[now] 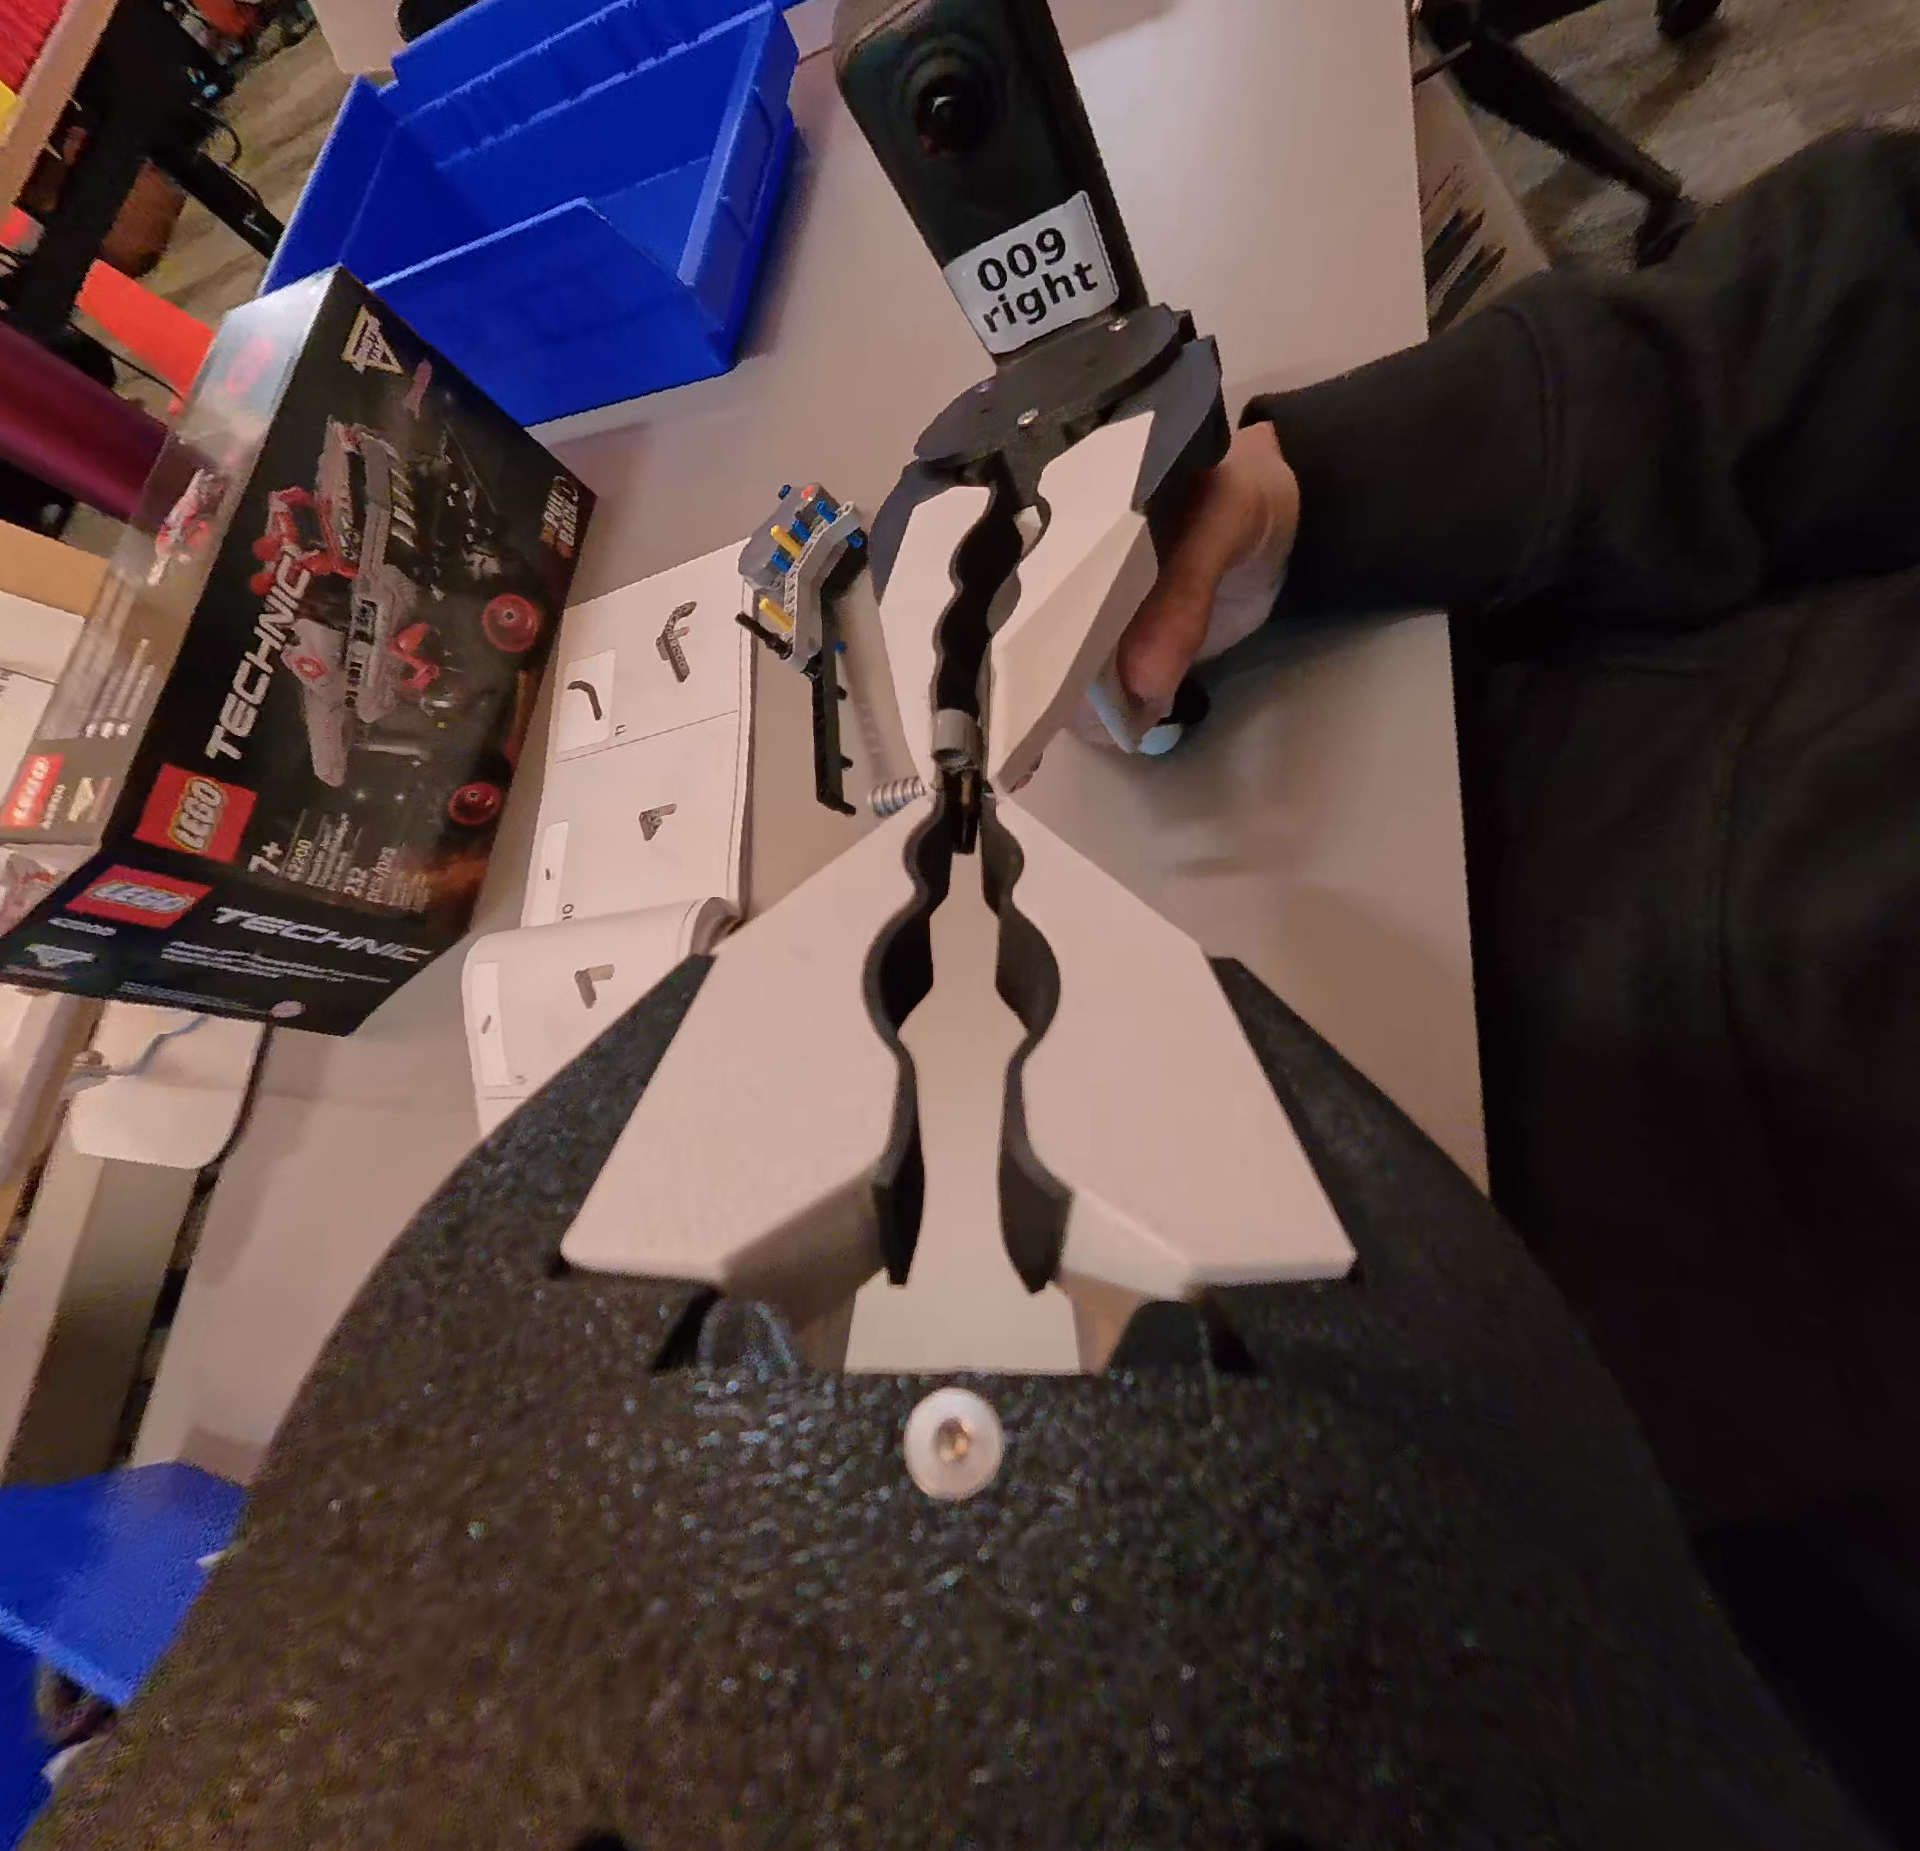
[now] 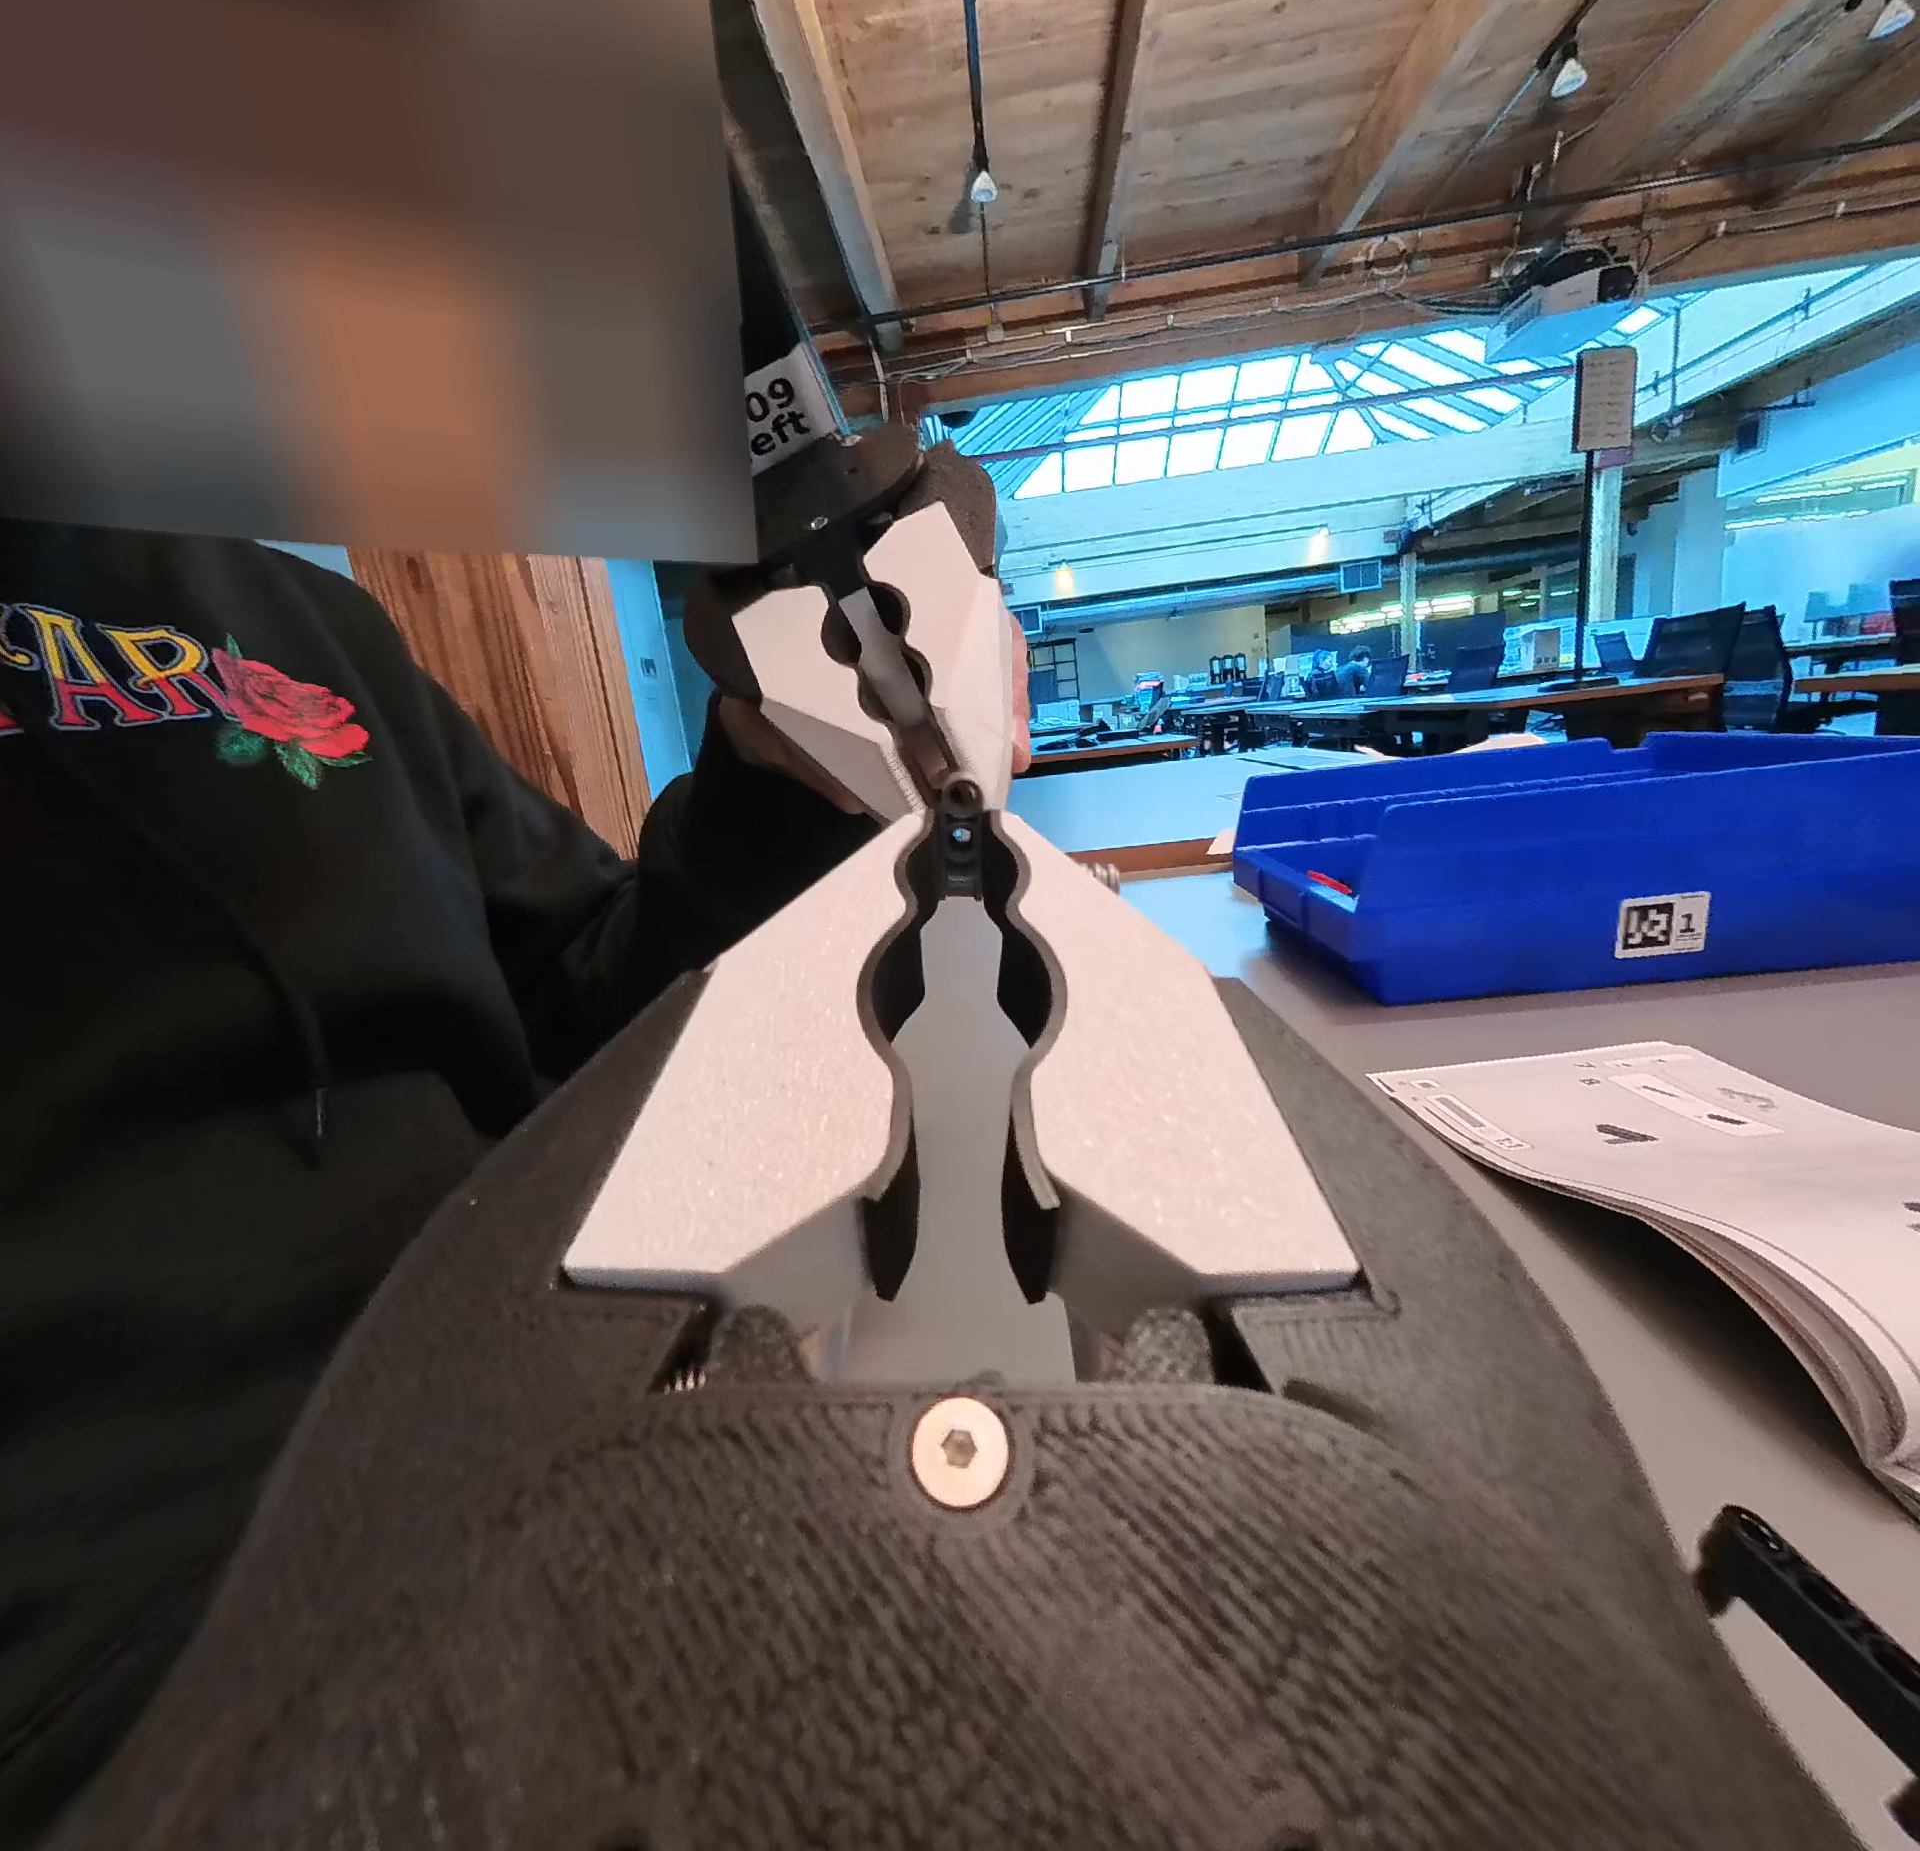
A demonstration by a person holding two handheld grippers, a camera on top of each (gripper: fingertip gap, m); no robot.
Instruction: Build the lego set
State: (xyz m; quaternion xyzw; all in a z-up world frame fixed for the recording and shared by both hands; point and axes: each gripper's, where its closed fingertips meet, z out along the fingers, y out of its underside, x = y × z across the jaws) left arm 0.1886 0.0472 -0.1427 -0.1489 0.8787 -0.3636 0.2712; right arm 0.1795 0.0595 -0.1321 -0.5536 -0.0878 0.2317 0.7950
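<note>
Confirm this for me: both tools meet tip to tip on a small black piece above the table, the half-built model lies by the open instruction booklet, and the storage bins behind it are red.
One thing is wrong: the storage bins are blue, not red, as the left wrist view shows. The rest holds: the left tool and right tool meet on the small black piece, and the half-built model lies by the instruction booklet.

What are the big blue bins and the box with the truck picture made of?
The blue bins look like hard moulded plastic: one even colour, thin stiff walls, a slight sheen. The box looks like glossy printed cardboard, with sharp folded edges and light glinting off its face. I can't be certain from pictures alone.
</note>
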